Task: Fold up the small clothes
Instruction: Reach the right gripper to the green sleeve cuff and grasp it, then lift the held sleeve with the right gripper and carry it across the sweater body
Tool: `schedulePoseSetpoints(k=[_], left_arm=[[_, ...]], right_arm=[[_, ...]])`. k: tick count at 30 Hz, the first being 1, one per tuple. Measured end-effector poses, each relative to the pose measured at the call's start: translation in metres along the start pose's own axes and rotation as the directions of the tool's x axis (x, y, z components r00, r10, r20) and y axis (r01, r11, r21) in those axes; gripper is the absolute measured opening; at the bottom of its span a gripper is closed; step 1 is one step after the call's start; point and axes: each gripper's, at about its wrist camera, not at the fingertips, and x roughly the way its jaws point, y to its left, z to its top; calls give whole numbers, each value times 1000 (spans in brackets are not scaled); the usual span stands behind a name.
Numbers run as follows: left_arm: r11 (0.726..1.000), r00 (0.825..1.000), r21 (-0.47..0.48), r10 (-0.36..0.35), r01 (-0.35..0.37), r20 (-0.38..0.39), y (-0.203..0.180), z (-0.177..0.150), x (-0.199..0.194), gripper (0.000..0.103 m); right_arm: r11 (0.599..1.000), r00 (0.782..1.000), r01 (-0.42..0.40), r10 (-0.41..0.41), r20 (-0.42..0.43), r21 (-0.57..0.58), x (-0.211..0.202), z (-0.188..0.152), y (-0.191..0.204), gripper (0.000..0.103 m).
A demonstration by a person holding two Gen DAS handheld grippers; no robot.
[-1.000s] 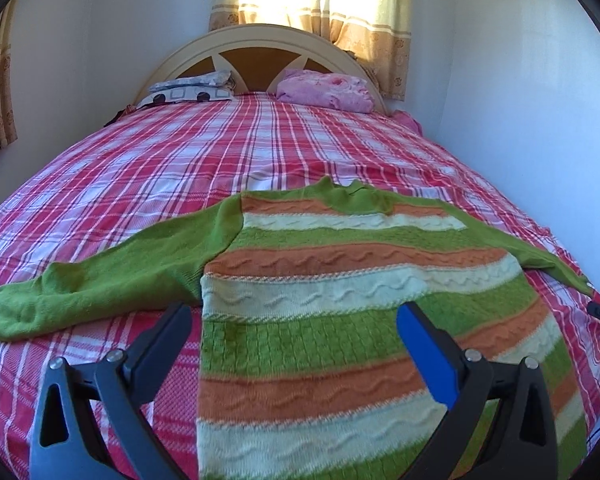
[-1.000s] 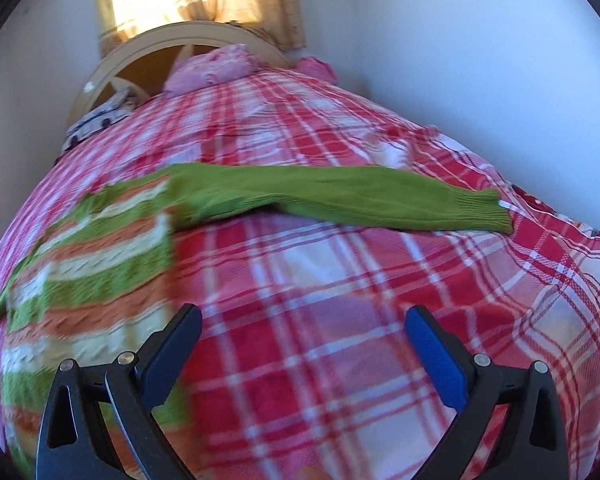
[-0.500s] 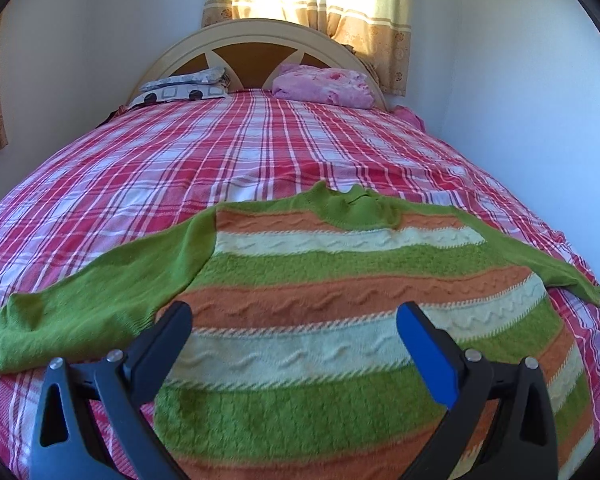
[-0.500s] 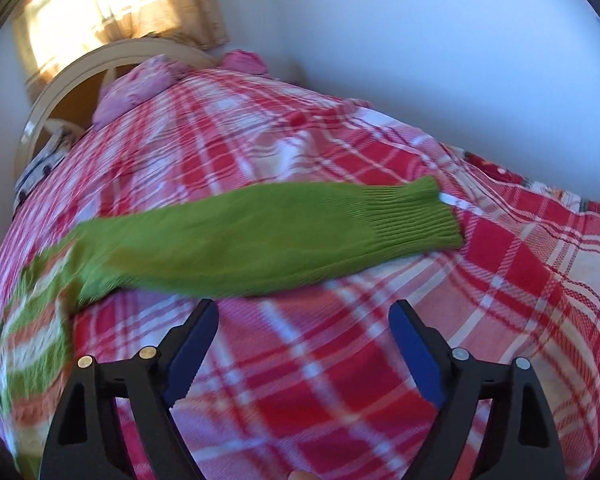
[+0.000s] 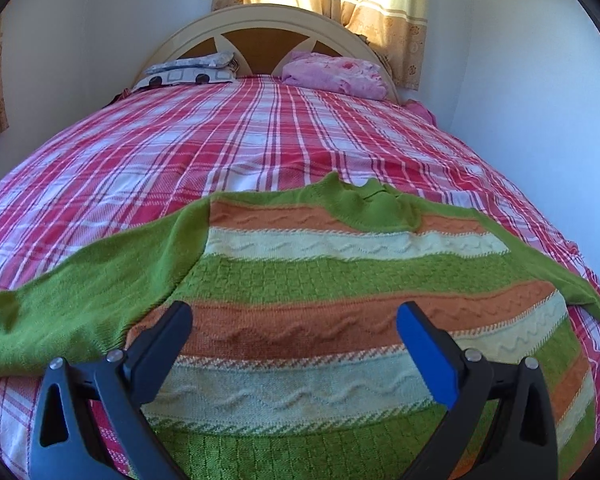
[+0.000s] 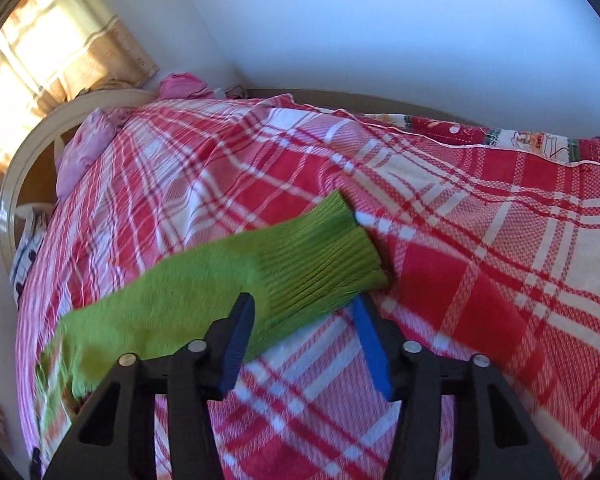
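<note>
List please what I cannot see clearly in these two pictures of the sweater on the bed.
- Sweater hem: left wrist view, cut off by the bottom edge and the left gripper.
- Right sleeve: left wrist view, cuff lost at the picture's right edge.
- Grip on the cuff: right wrist view, right gripper jaws closing around it; contact unclear.
- Sleeve's upper part: right wrist view, motion-blurred.

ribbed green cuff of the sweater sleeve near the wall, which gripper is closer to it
Right. The right gripper is at the ribbed green cuff, jaws closing around its edge. The left gripper hovers open over the striped knitted sweater body, far from it.
</note>
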Motion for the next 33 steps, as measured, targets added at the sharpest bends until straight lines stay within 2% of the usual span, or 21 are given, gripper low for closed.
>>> schedulePoseSetpoints(k=[2,4,7,9,15,23,33], left_arm=[[1000,1000,-7,-4,4,-3,1,-1,0,103],[1000,1000,-11,-9,9,-7,1,-1,1,103],[1000,1000,-9,-11,11,-13,0,-2,3,103],[1000,1000,-3,-11,11,-12,-1,-2,2,103],[1000,999,-7,-11,11,-32,0,-3,7,103],[1000,999,-12,-28,28,-43,1,-5,8,103],[998,997,-38,-53,51,-55,6,-5,11,103]], right_arm=[[1000,1000,5,-5,4,10,4,5,0,42],[1000,1000,5,-5,7,21,8,9,-1,26],[1000,1000,7,-7,7,28,13,14,-3,13],[1000,1000,7,-7,14,17,13,18,1,8],[998,998,-2,6,61,-62,-2,23,29,7],[985,992,-51,68,102,-167,-28,29,89,6],[921,972,-139,198,130,-365,-70,18,198,6]])
